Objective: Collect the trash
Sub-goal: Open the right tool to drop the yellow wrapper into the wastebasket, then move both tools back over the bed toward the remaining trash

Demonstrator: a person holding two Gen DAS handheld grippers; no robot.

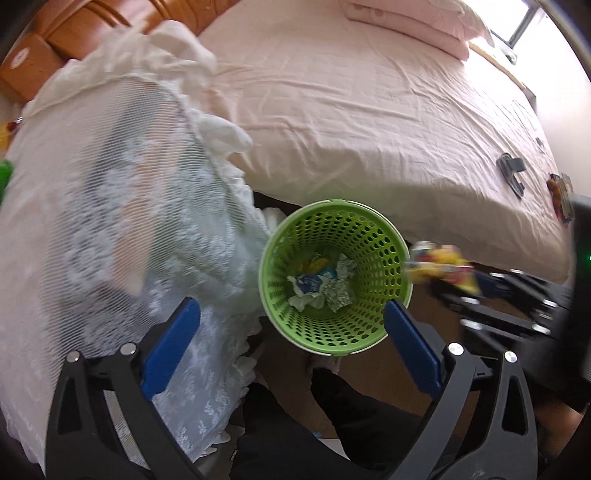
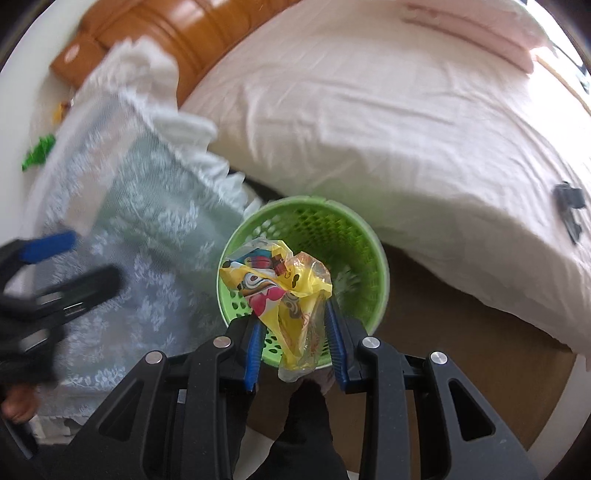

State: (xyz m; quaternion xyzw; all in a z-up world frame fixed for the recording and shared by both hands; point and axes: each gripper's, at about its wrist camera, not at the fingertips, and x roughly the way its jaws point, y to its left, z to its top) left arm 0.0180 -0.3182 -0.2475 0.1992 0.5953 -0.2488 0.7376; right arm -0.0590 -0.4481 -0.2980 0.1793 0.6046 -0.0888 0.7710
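A green perforated wastebasket (image 1: 373,325) stands on the floor by the bed, with crumpled paper and wrappers (image 1: 319,286) at its bottom. My left gripper (image 1: 291,314) is open and empty, hovering above the basket. My right gripper (image 2: 295,314) is shut on a yellow cartoon-printed plastic wrapper (image 2: 280,284) and holds it over the basket's (image 2: 362,266) opening. In the left wrist view the wrapper (image 1: 441,264) shows blurred just right of the basket rim.
A bed with a pink sheet (image 1: 351,110) fills the upper right, with small dark items (image 1: 511,168) near its edge. A lace-covered surface (image 1: 110,221) lies to the left. A wooden headboard (image 2: 166,33) is behind. The floor is brown wood (image 2: 461,350).
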